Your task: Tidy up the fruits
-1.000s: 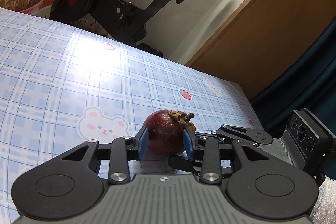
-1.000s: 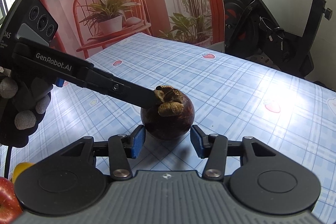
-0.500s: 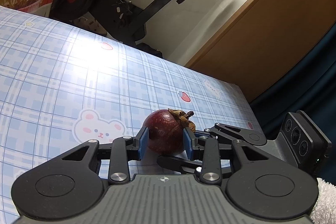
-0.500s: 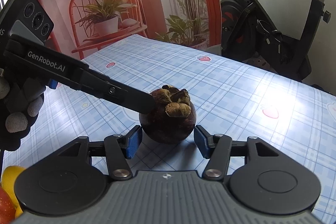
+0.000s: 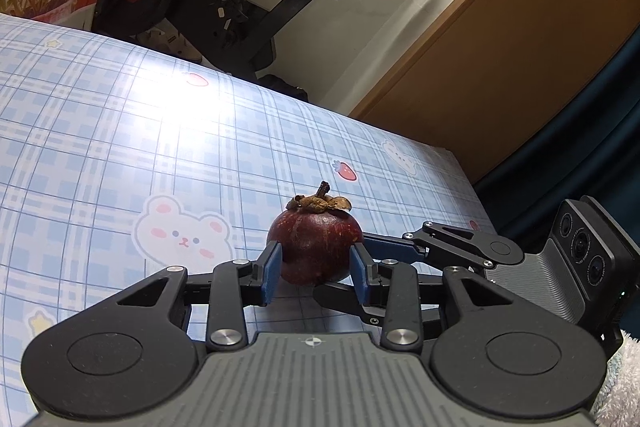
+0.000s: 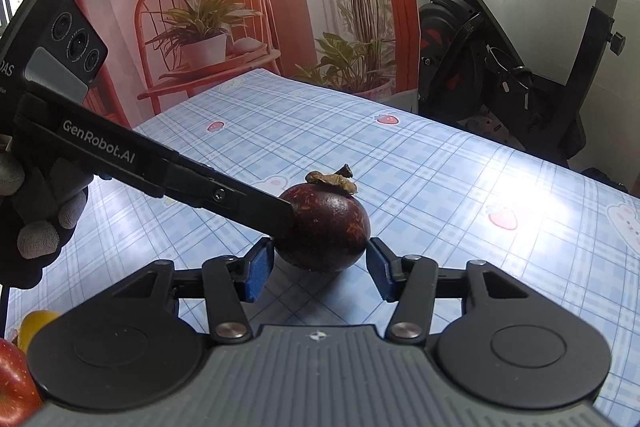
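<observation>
We pinch the mangosteen [image 5: 315, 245] upright in our left tool [image 5: 315, 271] on the desk [image 5: 120, 147], so our right tool [image 6: 320, 267], just closing, straddles it loosely.

A mangosteen [image 5: 315, 251] sits upright on the blue-checked tablecloth [image 5: 120, 147], its dark purple-red rind round, faintly scuffed and flecked with tan marks. A dry brown calyx with a short stem crowns the top, pointing up. It rests near the table's close edge, beside a printed bear. At the lower left of the right wrist view, a red apple [image 6: 14, 383] and a yellow fruit [image 6: 34, 325] lie together, well apart from the mangosteen [image 6: 326, 227].
</observation>
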Action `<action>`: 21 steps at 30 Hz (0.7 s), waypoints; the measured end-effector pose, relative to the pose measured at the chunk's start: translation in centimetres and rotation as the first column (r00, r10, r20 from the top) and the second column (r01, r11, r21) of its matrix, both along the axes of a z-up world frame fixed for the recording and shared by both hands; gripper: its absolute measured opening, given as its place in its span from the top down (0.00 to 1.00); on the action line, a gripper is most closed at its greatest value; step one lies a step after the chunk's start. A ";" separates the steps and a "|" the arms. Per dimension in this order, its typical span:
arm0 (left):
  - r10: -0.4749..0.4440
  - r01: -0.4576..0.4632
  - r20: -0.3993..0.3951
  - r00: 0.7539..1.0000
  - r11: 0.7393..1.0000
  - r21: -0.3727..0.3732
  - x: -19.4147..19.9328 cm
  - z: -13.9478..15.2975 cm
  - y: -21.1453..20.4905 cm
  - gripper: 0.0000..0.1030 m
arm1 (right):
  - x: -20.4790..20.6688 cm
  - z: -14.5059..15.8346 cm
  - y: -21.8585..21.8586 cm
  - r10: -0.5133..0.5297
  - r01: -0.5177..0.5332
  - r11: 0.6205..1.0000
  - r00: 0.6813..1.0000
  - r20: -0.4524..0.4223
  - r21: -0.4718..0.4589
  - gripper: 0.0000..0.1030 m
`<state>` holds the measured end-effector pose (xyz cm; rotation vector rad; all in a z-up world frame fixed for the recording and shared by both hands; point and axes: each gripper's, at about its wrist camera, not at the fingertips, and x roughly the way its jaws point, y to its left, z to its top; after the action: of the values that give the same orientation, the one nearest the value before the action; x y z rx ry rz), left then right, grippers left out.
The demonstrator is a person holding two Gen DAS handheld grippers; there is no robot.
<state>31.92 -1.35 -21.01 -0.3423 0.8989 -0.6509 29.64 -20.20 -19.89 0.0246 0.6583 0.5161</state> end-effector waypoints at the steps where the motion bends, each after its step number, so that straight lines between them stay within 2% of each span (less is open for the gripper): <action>1: 0.005 -0.005 -0.006 1.000 1.000 -0.006 0.0 0.0 0.1 0.62 | 0.0 0.0 0.0 -0.001 0.001 1.000 1.000 -0.004 0.000 0.52; 4: 0.007 -0.007 -0.017 1.000 1.000 -0.008 0.2 0.0 0.2 0.64 | 0.0 -0.4 -0.2 0.004 -0.005 1.000 1.000 -0.022 -0.008 0.62; 5: 0.005 -0.005 -0.019 1.000 1.000 -0.009 0.2 0.0 0.2 0.64 | -0.1 -0.6 -0.2 0.004 -0.005 1.000 1.000 -0.027 -0.012 0.62; 13: 0.000 0.000 -0.040 0.999 1.000 -0.017 1.0 0.0 0.1 0.60 | -0.3 -0.9 -0.5 0.006 -0.007 1.000 0.999 -0.036 -0.010 0.62; 17: -0.021 0.021 -0.047 0.999 1.000 0.010 0.8 -0.1 -0.4 0.56 | -0.6 -0.9 -1.1 -0.003 0.002 1.000 0.999 -0.050 -0.027 0.62; 21: -0.051 0.054 -0.050 0.997 0.997 0.050 0.1 -0.1 -1.0 0.56 | -1.6 -1.0 -2.3 -0.023 0.020 0.999 0.998 -0.064 -0.047 0.62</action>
<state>32.03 -2.38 -21.15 -0.2901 0.9719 -0.6688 28.03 -22.52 -20.89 0.0051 0.7321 0.4806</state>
